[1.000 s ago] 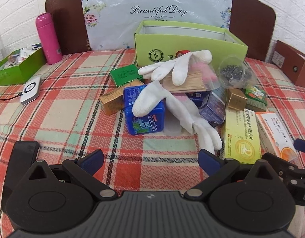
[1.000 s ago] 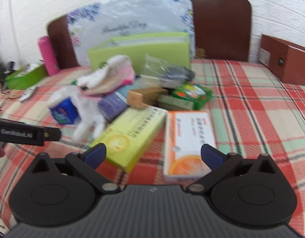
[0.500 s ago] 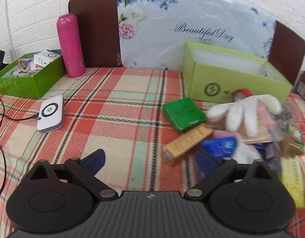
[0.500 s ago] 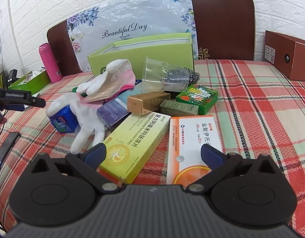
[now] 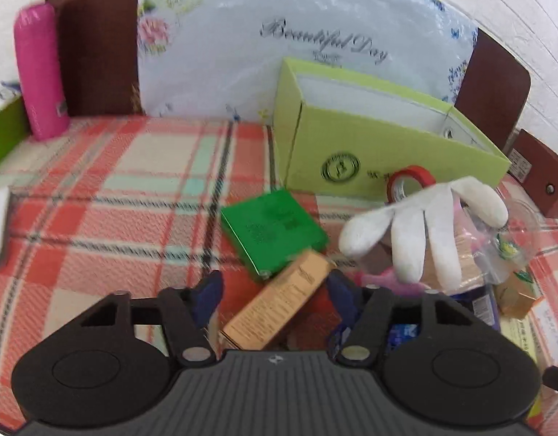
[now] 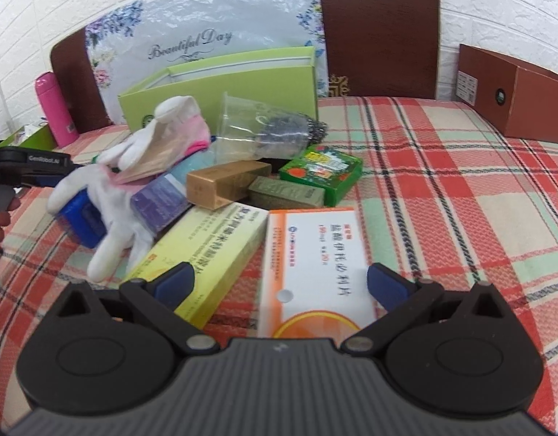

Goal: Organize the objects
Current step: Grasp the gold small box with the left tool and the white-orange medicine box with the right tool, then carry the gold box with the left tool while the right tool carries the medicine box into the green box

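Note:
A pile of small items lies on the plaid cloth. My left gripper (image 5: 275, 296) hangs low over its left edge, jaws closing, with a gold carton (image 5: 279, 312) lying slantwise between them; the pads do not visibly press it. A flat green box (image 5: 271, 230) sits just beyond, a white glove (image 5: 420, 232) to the right. My right gripper (image 6: 280, 283) stands open above a white-and-orange medicine box (image 6: 315, 254) and a yellow box (image 6: 210, 250), holding nothing.
An open light-green box (image 5: 380, 145) stands behind the pile, red tape (image 5: 409, 181) leaning at its front. A pink bottle (image 5: 39, 72) is far left. A clear cup (image 6: 257, 127), green carton (image 6: 322, 170) and brown box (image 6: 515, 91) lie to the right.
The left gripper swung to the pile's left side and came in over the gold carton, its jaws narrowing from wide open. The right gripper's view is nearly the same.

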Action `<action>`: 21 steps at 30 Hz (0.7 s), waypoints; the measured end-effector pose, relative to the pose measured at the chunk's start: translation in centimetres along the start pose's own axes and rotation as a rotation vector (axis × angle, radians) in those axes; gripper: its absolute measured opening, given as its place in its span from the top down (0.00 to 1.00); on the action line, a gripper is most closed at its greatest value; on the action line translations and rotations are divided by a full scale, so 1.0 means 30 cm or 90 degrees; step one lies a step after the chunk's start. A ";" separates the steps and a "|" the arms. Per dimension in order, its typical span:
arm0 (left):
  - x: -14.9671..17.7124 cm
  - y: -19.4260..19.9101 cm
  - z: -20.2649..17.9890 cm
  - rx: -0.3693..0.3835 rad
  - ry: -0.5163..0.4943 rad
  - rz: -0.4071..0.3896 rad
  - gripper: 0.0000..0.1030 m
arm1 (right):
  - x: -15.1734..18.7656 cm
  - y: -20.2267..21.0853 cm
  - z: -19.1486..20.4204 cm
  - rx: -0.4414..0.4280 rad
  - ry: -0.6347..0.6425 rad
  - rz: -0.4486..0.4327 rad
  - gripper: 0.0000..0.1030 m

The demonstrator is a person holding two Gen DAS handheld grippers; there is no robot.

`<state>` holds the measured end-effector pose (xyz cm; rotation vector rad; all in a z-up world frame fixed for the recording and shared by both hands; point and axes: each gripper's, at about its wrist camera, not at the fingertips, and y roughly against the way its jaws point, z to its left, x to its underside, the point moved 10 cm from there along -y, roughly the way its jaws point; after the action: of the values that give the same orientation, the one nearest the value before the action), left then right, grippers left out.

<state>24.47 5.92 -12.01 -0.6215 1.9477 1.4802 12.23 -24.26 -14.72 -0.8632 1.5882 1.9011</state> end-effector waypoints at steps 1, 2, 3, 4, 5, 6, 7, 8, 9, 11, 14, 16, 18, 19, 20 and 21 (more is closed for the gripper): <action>0.007 0.006 -0.002 0.018 0.014 -0.002 0.43 | 0.005 -0.002 -0.012 0.004 -0.005 0.006 0.00; 0.018 0.013 -0.006 0.026 0.016 0.001 0.43 | 0.009 -0.003 -0.024 0.008 -0.010 0.009 0.00; 0.030 0.022 -0.009 0.028 0.009 0.002 0.43 | 0.014 -0.001 -0.034 0.011 -0.015 0.011 0.00; 0.037 0.028 -0.006 0.028 0.009 0.000 0.43 | 0.019 -0.003 -0.042 0.013 -0.019 0.014 0.00; 0.045 0.028 0.002 0.022 0.011 0.005 0.43 | 0.024 -0.007 -0.050 0.014 -0.024 0.021 0.00; 0.060 0.016 0.013 0.004 0.005 0.027 0.55 | 0.027 -0.014 -0.057 0.018 -0.030 0.028 0.00; 0.063 0.017 0.019 -0.003 0.001 0.020 0.58 | 0.031 -0.020 -0.064 0.025 -0.036 0.033 0.00; 0.066 0.022 0.019 -0.001 0.003 0.019 0.62 | 0.036 -0.027 -0.072 0.032 -0.042 0.039 0.00; 0.072 0.029 0.019 0.002 0.008 0.025 0.68 | 0.043 -0.032 -0.078 0.035 -0.049 0.043 0.00; 0.095 0.052 0.011 0.000 0.000 0.034 0.76 | 0.050 -0.031 -0.087 0.037 -0.051 0.036 0.00; 0.158 0.112 0.005 -0.022 -0.009 0.045 0.76 | 0.048 -0.021 -0.087 0.045 -0.040 0.026 0.05; 0.220 0.169 -0.011 -0.025 -0.016 0.054 0.76 | 0.046 -0.025 -0.086 0.047 -0.024 0.022 0.11; 0.283 0.226 -0.052 -0.010 -0.029 0.068 0.76 | 0.047 -0.035 -0.083 0.056 -0.002 0.019 0.25; 0.312 0.253 -0.079 0.000 -0.037 0.074 0.76 | 0.044 -0.034 -0.079 0.062 0.013 0.015 0.32; 0.339 0.275 -0.102 0.002 -0.045 0.081 0.76 | 0.042 -0.028 -0.074 0.065 0.025 0.011 0.37; 0.365 0.293 -0.124 -0.001 -0.053 0.087 0.76 | 0.046 -0.021 -0.068 0.062 0.033 0.017 0.37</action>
<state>10.05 4.61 -13.08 -0.4280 1.9580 1.5651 12.06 -26.16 -16.40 -0.8607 1.7169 1.8158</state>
